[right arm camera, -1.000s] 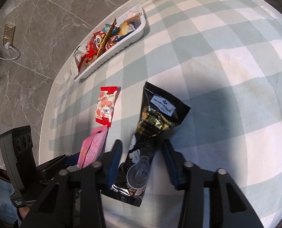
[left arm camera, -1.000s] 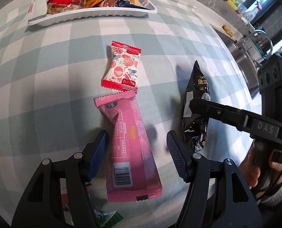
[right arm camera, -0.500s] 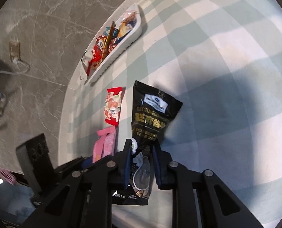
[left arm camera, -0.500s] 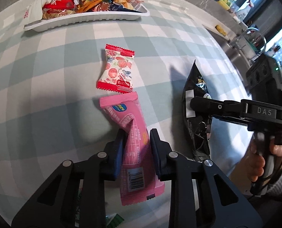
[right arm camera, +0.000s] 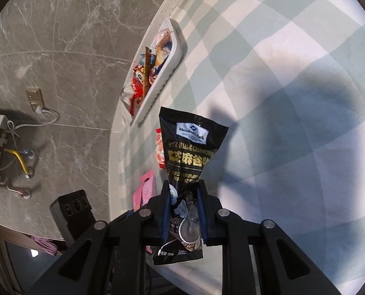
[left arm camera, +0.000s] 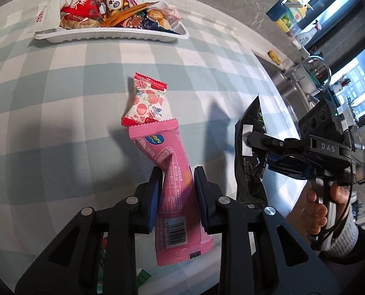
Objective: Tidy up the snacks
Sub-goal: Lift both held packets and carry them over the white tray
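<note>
My left gripper (left arm camera: 178,175) is shut on a long pink snack packet (left arm camera: 176,172) and holds it off the checked tablecloth. My right gripper (right arm camera: 183,189) is shut on a black sesame-cereal packet (right arm camera: 189,152), lifted and tilted; it also shows in the left wrist view (left arm camera: 250,172). A red and white strawberry candy packet (left arm camera: 146,102) lies on the cloth just beyond the pink packet. A white tray (left arm camera: 113,35) full of several snacks stands at the far edge; it also shows in the right wrist view (right arm camera: 167,73).
The round table's edge (right arm camera: 116,132) runs close to a grey marble wall. A sink and tap (left arm camera: 305,68) and bottles (left arm camera: 290,12) stand at the right. Small green wrappers (left arm camera: 143,276) lie near the table's front edge.
Both grippers closed on their packets, then lifted them off the cloth. The black packet now hangs tilted in the air and the pink packet is raised.
</note>
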`<state>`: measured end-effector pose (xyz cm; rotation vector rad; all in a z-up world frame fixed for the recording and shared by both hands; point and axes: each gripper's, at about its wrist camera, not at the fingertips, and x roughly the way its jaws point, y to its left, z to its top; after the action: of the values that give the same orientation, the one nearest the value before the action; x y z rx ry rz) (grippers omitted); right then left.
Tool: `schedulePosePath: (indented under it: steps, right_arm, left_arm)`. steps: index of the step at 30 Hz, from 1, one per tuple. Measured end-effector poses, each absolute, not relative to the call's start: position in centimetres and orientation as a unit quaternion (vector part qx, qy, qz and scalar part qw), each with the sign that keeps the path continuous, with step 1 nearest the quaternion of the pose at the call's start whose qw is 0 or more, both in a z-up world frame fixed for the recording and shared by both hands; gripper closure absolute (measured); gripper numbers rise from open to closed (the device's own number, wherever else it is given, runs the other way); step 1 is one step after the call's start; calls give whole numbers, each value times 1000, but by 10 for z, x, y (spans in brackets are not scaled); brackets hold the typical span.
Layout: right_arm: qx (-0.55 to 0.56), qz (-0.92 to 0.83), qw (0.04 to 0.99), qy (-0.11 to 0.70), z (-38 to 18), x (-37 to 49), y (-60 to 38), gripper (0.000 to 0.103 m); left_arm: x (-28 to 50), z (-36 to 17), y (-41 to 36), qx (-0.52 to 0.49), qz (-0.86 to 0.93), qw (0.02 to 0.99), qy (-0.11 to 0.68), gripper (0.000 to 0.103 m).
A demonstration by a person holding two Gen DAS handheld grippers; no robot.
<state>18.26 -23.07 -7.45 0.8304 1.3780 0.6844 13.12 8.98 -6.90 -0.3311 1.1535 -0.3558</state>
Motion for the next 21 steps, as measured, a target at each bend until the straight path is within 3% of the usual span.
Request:
schedulePosePath:
  steps: [21]
  right_arm:
    - [405, 317, 616, 597, -66, 196, -225, 82]
  left_arm:
    - [132, -36, 119, -179, -172, 821, 514, 78]
